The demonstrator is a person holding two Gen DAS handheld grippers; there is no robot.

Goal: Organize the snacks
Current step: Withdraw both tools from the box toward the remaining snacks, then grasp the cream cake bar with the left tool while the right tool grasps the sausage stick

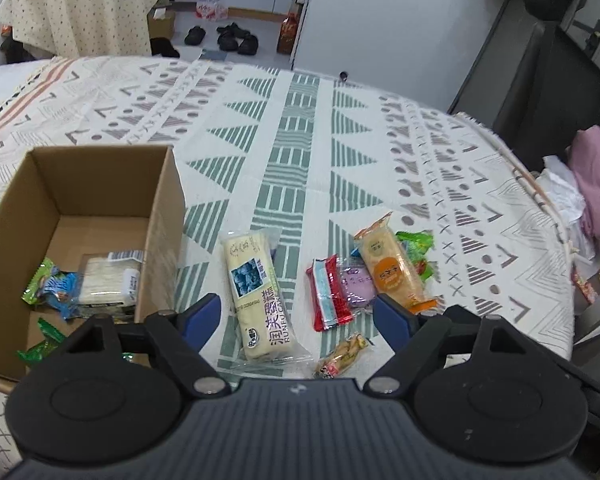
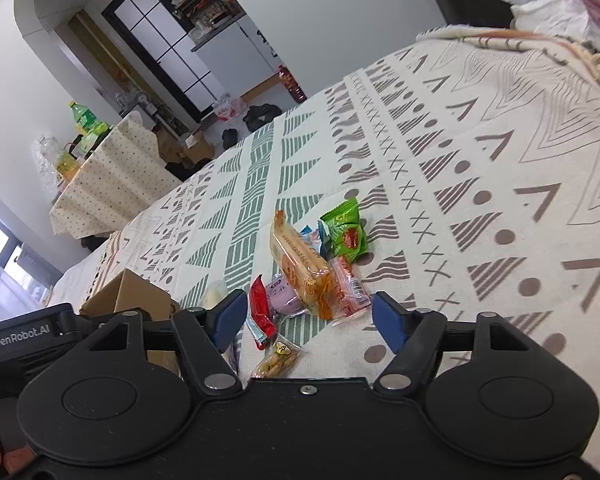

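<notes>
Now both my grippers, left (image 1: pixel 296 316) and right (image 2: pixel 310 314), stand open and empty above the loose snacks on the cloth (image 1: pixel 380 152). I'd straddle the cake bar (image 1: pixel 260 296) across its width, then carry it to the box (image 1: pixel 100 184) beside it.

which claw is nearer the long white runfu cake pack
Left. The left claw hovers open right over the cake pack; the right claw sits off beside it, over the pile with the orange pack.

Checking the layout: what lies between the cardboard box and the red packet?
In the left wrist view, one long pale cake packet lies on the cloth between the cardboard box and the red packet.
</notes>
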